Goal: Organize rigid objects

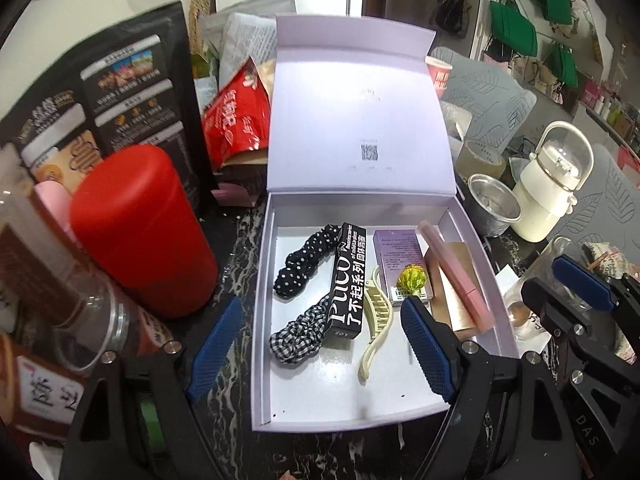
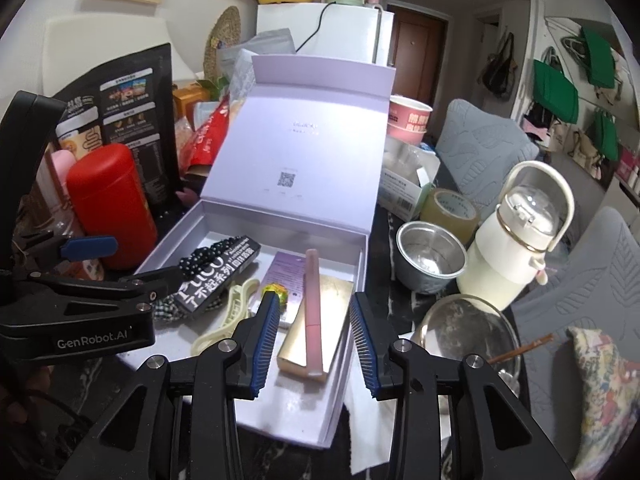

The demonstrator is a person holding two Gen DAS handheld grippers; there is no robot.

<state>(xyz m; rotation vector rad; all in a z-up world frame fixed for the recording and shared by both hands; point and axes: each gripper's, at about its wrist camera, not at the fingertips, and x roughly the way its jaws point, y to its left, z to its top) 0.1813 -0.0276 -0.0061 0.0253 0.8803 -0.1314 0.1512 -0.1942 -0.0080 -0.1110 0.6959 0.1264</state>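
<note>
Blue-padded fingers of the left gripper [image 1: 324, 348] stand wide apart and empty above the near end of the open lilac box [image 1: 262, 320], while the right gripper [image 2: 316, 344] hangs part open, gripping nothing, over the pink tube [image 2: 313, 312]. That tube lies on a gold carton [image 2: 332, 304] at the box's right side, long axis running front to back. Only the left wrist view shows the dotted scrunchie [image 1: 308, 262], gingham scrunchie [image 1: 298, 336] and cream hair claw [image 1: 376, 326] whole beside the black Puco carton [image 1: 347, 280]; the right wrist view alone shows the steel cup [image 2: 432, 256] next to the white bottle [image 2: 516, 240] in full.
</note>
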